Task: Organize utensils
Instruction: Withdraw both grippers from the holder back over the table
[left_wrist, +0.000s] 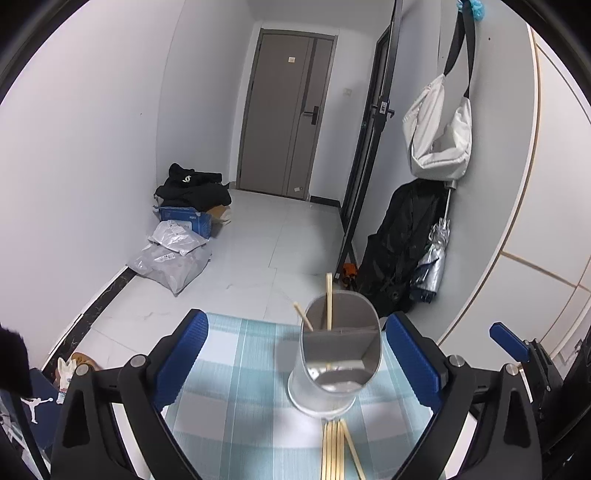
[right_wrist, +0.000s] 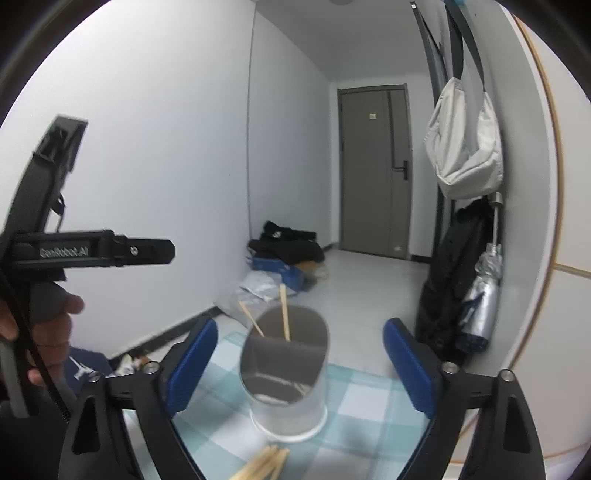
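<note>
A table with a blue-and-white checked cloth (left_wrist: 236, 373) is carrying a gray holder (left_wrist: 334, 365) and loose wooden chopsticks (left_wrist: 334, 452) lying just beside it.

You are looking at one utensil holder (left_wrist: 334, 365), two chopsticks standing in it (left_wrist: 328, 300), and roughly five or six more chopsticks lying loose (left_wrist: 334, 452) in front; the exact count is staying unclear.

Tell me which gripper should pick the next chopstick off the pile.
Probably left. The left gripper is open, with the loose chopsticks lying lengthwise between its fingers, before the holder. The right gripper, also open, sees them angled, left of centre.
</note>
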